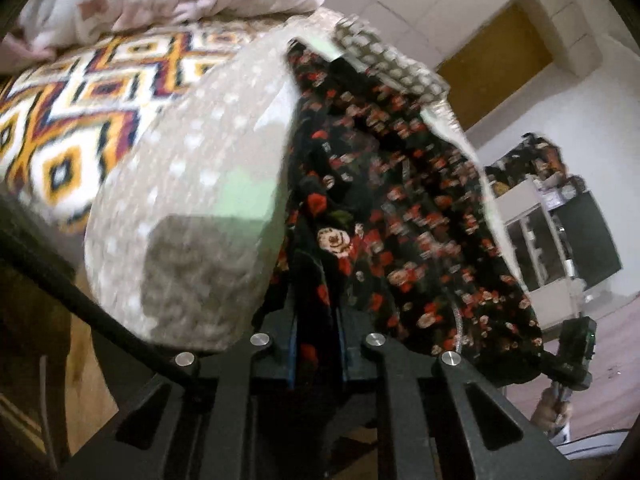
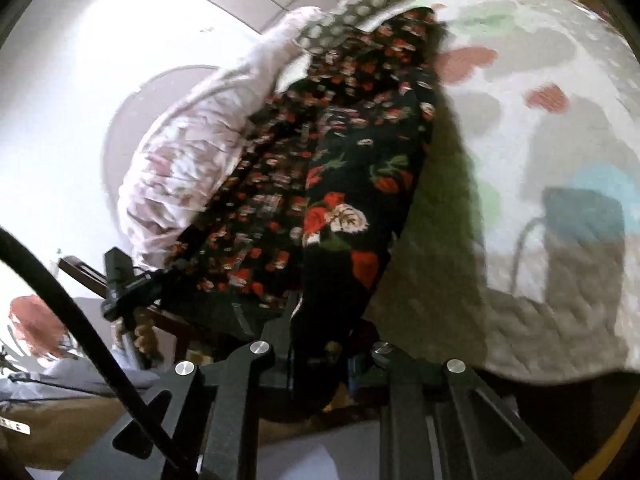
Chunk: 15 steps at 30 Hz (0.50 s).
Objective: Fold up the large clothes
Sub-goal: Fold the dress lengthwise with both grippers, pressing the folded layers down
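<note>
Floral garment (image 1: 384, 208) beside quilt (image 1: 200, 184)

Garment (image 1: 380, 200): large, black fabric printed with small red and cream flowers, plus a few bigger roses. State: unfolded, bunched into long vertical folds, blurred in places. Pose: stretched lengthwise, running from about 6 o'clock up toward 12 o'clock in both wrist views (image 2: 340, 168). Location: lifted against the edge of the bed (image 1: 192, 184), its near end pinched, its far end reaching the spotted fabric at 12 o'clock.
</note>
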Each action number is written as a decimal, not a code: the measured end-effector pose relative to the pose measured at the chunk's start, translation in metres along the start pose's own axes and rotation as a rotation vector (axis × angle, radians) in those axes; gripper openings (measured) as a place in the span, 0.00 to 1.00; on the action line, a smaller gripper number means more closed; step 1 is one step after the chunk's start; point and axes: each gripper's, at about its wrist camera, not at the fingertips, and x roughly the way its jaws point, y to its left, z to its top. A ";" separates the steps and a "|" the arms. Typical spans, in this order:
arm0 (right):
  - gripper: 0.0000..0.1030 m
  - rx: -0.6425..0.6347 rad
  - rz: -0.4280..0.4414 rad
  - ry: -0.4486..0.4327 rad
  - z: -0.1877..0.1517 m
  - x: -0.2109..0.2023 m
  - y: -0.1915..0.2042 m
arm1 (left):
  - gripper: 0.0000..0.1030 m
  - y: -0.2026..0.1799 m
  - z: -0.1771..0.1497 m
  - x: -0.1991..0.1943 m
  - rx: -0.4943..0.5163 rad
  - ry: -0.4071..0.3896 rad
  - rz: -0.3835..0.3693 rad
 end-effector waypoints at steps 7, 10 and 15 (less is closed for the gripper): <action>0.18 0.114 -0.008 0.045 -0.016 0.019 -0.034 | 0.13 0.016 0.011 0.004 -0.064 0.000 -0.033; 0.18 0.082 -0.002 0.053 -0.005 0.013 -0.027 | 0.13 0.007 0.028 -0.002 -0.045 -0.011 -0.061; 0.18 -0.010 0.023 0.007 0.050 -0.003 0.000 | 0.13 -0.013 0.095 -0.008 -0.053 -0.074 -0.106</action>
